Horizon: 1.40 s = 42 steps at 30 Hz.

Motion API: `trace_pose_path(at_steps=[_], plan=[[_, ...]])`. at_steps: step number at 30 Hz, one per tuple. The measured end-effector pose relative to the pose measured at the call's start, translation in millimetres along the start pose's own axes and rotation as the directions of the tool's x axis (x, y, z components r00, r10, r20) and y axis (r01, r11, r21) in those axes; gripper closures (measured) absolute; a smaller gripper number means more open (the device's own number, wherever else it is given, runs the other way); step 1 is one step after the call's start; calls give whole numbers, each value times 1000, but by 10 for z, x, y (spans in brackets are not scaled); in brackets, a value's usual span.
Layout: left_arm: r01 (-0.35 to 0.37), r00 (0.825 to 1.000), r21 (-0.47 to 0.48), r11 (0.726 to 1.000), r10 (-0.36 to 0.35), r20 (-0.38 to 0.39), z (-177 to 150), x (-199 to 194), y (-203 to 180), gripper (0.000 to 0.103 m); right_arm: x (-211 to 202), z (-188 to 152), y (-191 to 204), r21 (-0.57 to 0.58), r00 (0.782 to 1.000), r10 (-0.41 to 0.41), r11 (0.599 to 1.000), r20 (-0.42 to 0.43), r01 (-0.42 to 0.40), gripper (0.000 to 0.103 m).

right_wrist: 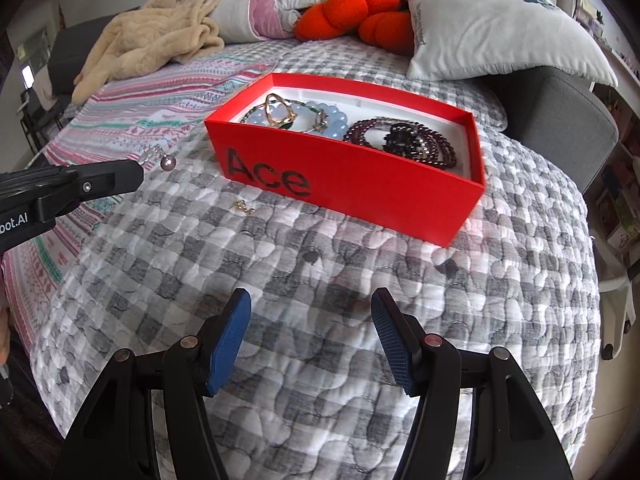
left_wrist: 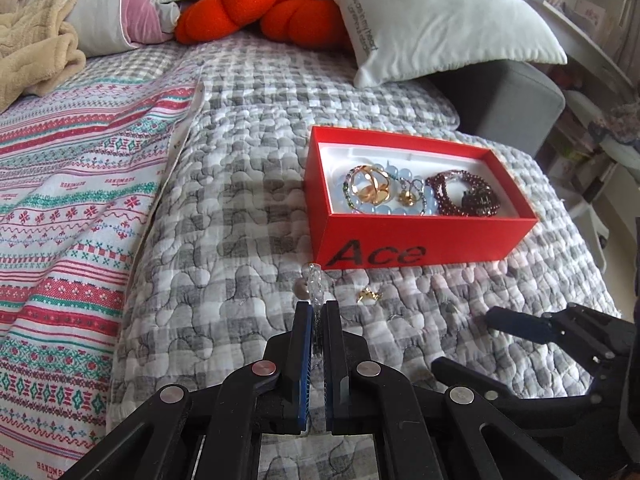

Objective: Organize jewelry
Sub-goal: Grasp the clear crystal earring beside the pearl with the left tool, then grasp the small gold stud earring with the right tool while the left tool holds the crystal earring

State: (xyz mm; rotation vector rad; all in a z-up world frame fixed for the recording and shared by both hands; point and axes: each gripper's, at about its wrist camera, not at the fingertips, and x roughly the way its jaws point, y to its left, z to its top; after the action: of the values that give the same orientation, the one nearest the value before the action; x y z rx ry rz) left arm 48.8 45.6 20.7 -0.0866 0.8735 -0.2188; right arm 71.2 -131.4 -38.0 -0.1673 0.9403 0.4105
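A red "Ace" box (left_wrist: 424, 246) (right_wrist: 360, 188) sits on the grey checked quilt. It holds a pale blue bead bracelet (left_wrist: 430, 204), gold rings (left_wrist: 374, 190) and a dark red bead bracelet (left_wrist: 464, 196) (right_wrist: 404, 142). My left gripper (left_wrist: 319, 308) is shut on a clear crystal earring with a grey pearl (left_wrist: 313, 284) (right_wrist: 168, 163), held above the quilt in front of the box. A small gold earring (left_wrist: 370, 295) (right_wrist: 245, 207) lies on the quilt near the box front. My right gripper (right_wrist: 312, 312) is open and empty, low over the quilt.
A white deer cushion (left_wrist: 436, 20), an orange knot cushion (left_wrist: 260, 4) and a beige blanket (right_wrist: 152, 36) lie at the back. A striped patterned cover (left_wrist: 72, 200) lies on the left. A grey armrest (right_wrist: 560, 120) stands at the right, beyond the quilt's edge.
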Motion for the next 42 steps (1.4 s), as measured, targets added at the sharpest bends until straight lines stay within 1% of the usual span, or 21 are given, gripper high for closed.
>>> trace_pose_path(at_steps=[1,4,6,7,10,11,12,14,17,20,31,33,36,38,42], plan=[[0,1000,-3,1000,0,0,0,-5,17,103,34,17,29,7,1000,9,1000,3,-9,37],[-5,1000,-11,1000,5,-1,-18,-23,75,103,104,92,101,25,1000,0,1000,28,0,38],[-2,1000,-22,1000,2,-8,-34,-24,117,103,151,144,126,51,999,14,999,38,-16,43],[-2,1000,-25,1000,2,-10,-42,-24,136,103,174,165,139,60,999,10,998,45,-13,48],[-5,1000,-27,1000,5,-15,-63,-28,183,103,218,191,169,62,998,-8,998,67,4,55],[-7,1000,-26,1000,7,-15,-70,-31,195,103,228,206,174,59,998,-10,998,69,6,59],[-7,1000,-26,1000,7,-17,-73,-32,208,103,237,219,181,58,998,-8,998,69,4,61],[-6,1000,-28,1000,5,-22,-83,-29,236,103,255,243,184,60,997,-3,998,71,-2,67],[-5,1000,-30,1000,4,-29,-101,-29,275,103,287,276,203,58,997,5,998,73,-9,69],[-6,1000,-29,1000,5,-31,-112,-34,295,103,309,301,241,46,997,20,999,72,-23,69],[-14,999,-33,999,13,-31,-110,-26,323,103,415,408,329,23,997,35,999,66,-36,70],[-16,999,-33,999,15,-31,-110,-20,323,103,425,420,334,20,997,36,999,66,-37,78],[-21,999,-34,999,20,-33,-106,-6,323,103,432,431,337,16,997,40,999,63,-41,85],[-26,999,-35,999,24,-33,-106,3,326,103,430,434,328,17,997,41,999,62,-43,93],[-29,999,-39,999,28,-34,-104,18,338,103,417,432,289,26,997,51,998,63,-53,95]])
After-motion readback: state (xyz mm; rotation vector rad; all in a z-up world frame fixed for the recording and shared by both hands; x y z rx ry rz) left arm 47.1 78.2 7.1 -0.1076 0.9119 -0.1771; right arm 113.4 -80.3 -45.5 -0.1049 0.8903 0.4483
